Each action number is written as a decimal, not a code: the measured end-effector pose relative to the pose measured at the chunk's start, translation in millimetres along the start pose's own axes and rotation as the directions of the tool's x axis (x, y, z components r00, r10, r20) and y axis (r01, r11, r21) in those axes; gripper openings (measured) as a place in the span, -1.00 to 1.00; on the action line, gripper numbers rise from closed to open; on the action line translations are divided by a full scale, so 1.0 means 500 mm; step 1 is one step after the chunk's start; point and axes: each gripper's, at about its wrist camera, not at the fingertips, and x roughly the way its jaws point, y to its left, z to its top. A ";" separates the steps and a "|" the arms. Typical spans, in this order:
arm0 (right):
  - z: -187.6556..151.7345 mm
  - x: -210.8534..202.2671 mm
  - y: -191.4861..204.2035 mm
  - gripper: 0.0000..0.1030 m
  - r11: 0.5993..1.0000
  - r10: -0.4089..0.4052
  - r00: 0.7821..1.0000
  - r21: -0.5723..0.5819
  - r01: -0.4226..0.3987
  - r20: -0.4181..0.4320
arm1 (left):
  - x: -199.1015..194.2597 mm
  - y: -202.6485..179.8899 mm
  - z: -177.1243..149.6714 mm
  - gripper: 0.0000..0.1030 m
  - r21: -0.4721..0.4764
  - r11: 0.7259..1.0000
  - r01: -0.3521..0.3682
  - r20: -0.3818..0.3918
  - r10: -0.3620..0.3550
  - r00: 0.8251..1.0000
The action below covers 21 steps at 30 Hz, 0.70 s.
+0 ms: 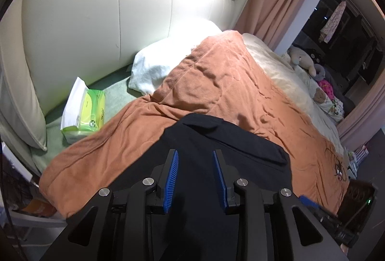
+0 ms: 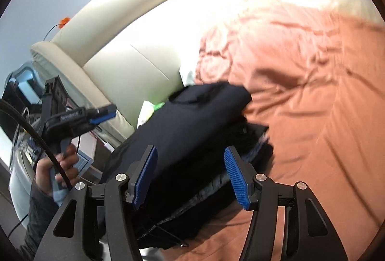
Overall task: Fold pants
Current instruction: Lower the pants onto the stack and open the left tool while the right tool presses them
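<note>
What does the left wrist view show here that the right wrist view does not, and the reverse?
Only the left wrist view shows the white pillow, the stuffed toys at the far edge of the bed, and the dark window with a hanging garment. Only the right wrist view shows the person's hand holding the left gripper from the side, and the layered edge of the stack. Both show the dark folded pants on the orange blanket, the cream headboard, the green tissue pack, and open jaws.
</note>
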 end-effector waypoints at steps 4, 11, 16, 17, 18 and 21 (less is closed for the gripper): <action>0.015 -0.009 0.039 0.00 0.994 0.003 1.000 -0.106 0.000 0.031 | -0.021 -0.041 -0.032 -0.38 0.031 0.999 0.023 0.007 -0.023 1.000; 0.044 0.064 0.068 -0.51 0.977 0.054 0.998 -0.206 -0.060 -0.035 | -0.022 -0.095 -0.091 -0.38 0.051 0.998 0.028 0.019 -0.029 0.999; 0.038 0.114 0.042 -0.62 0.971 0.093 0.992 -0.212 -0.109 -0.084 | 0.020 -0.083 -0.131 -0.67 -0.006 0.998 0.062 -0.057 -0.063 0.996; 0.035 0.123 0.035 -0.65 0.970 0.086 0.992 -0.219 -0.105 -0.093 | 0.030 -0.083 -0.141 -0.69 -0.009 0.998 0.061 -0.075 -0.062 0.995; 0.040 0.136 0.023 -0.66 0.970 0.088 0.991 -0.217 -0.107 -0.098 | 0.036 -0.084 -0.149 -0.69 -0.011 0.998 0.061 -0.087 -0.062 0.994; 0.043 0.159 -0.010 -0.67 0.975 0.109 0.986 -0.181 -0.131 -0.125 | 0.057 -0.089 -0.173 -0.73 -0.009 0.999 0.044 -0.120 -0.045 0.992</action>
